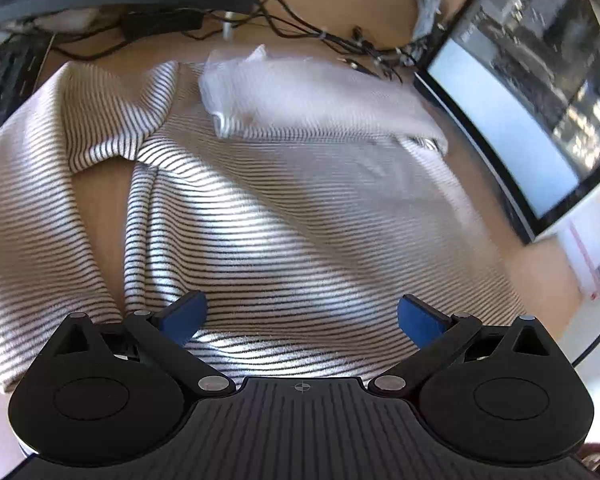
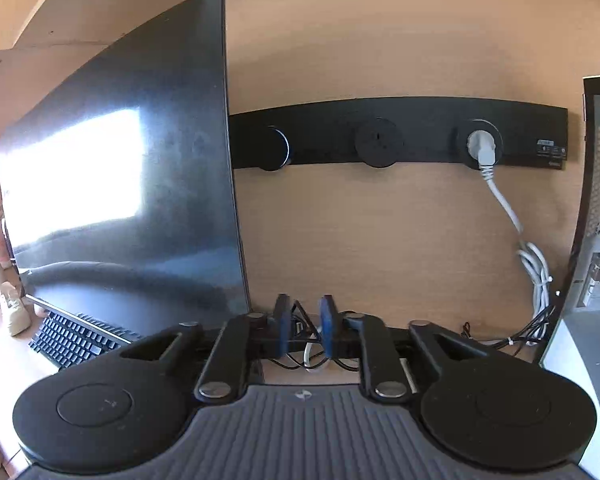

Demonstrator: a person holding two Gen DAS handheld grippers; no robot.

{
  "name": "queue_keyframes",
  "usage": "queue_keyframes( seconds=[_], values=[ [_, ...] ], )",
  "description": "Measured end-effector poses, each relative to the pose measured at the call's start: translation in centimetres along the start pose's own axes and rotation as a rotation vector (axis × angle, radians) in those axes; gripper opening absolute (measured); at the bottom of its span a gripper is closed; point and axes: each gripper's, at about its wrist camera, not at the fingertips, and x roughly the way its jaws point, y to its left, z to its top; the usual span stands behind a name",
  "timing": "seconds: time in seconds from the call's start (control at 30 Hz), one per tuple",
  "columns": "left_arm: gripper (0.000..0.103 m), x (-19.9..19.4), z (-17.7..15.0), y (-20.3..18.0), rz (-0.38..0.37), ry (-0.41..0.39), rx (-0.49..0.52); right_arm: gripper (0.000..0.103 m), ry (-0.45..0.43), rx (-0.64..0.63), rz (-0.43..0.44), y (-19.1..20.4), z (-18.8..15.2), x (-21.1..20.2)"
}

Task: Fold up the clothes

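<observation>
Left wrist view shows the left hand-held gripper nearest, with its jaws spread wide and nothing between the blue pads. It hangs just above the striped shirt, which lies spread on the wooden bench. One sleeve is folded over on the left side, and a patch of bare bench shows beside it. At the far end of the shirt lies a white cloth, partly on top of the stripes. Behind it runs a bundle of black cables, and to the right stands a monitor.

Right wrist view shows the right hand-held gripper with its jaws only a little apart and holding nothing; no clothes appear here. Just behind the pads lie thin cables. To the left are a black keyboard and a dark screen. Farther back, on the wooden wall, a black socket strip carries one white plug, whose cord hangs down to the right.
</observation>
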Motion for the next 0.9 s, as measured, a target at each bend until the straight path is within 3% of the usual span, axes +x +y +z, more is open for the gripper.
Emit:
queue_keyframes(
  seconds=[0.17,0.27,0.5,0.63,0.83,0.9],
  values=[
    [0.103,0.4,-0.6,-1.1,0.038,-0.002,0.085,0.035,0.06,0.004,0.023,-0.3,-2.5,0.6],
    [0.103,0.5,-0.9,-0.9,0.027,-0.009,0.071,0.041,0.116,0.01,0.008,-1.1,-5.0,1.8],
    [0.103,0.2,-1.4,-0.6,0.011,-0.032,0.065,0.042,0.289,0.148,-0.084,-6.1,-12.5,6.4],
    [0.103,0.3,-1.3,-0.6,0.015,-0.033,0.071,0.042,0.38,0.259,-0.12,-8.9,-17.7,7.0],
    [0.103,-0.4,-0.6,0.0,0.02,-0.041,0.041,0.042,0.365,0.195,-0.102,-8.5,-18.5,6.3],
    [0.103,-2.0,-0.1,0.6,0.055,-0.093,0.035,0.042,0.375,0.152,-0.116,-7.7,-18.0,6.4]
  ],
)
